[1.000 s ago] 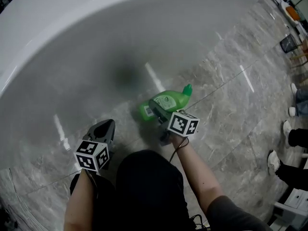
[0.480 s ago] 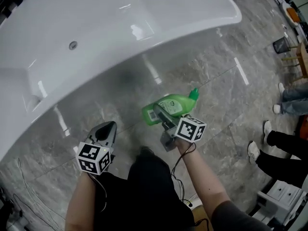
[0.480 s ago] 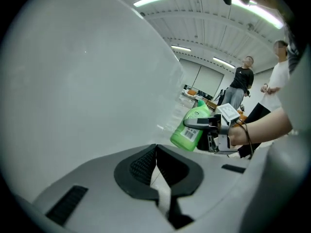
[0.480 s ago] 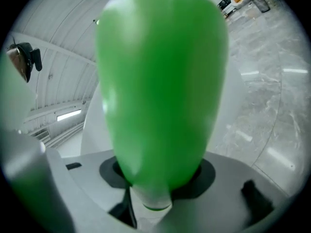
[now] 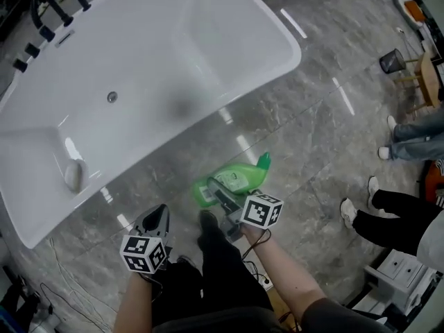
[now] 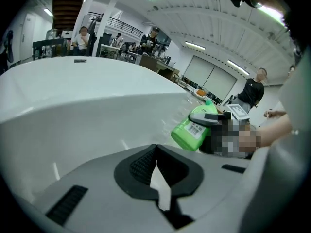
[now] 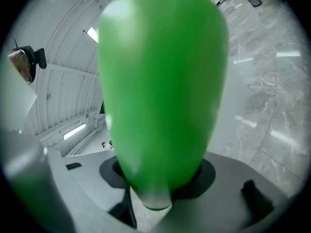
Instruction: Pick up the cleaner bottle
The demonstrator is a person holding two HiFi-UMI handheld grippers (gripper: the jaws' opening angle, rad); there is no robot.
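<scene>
The green cleaner bottle (image 5: 234,180) hangs above the grey marble floor, cap pointing away from me. My right gripper (image 5: 220,199) is shut on its lower body near the barcode label. In the right gripper view the bottle (image 7: 163,81) fills the picture, wedged between the jaws of the right gripper (image 7: 154,181). My left gripper (image 5: 157,220) is held to the left of it, apart, shut with nothing in it. In the left gripper view the left gripper (image 6: 156,153) has its tips together, and the bottle (image 6: 190,131) shows to the right beyond them.
A large white bathtub (image 5: 272,57) lies ahead on the floor, with black tap fittings (image 5: 48,16) at its far left end and a small pale object (image 5: 73,174) inside. People's legs and shoes (image 5: 388,217) stand at the right. A thin cable (image 5: 59,283) runs along the floor at the left.
Both grippers have risen well above the floor, the right one carrying the bottle up. The head view has pulled back, and the whole bathtub is now in sight.
</scene>
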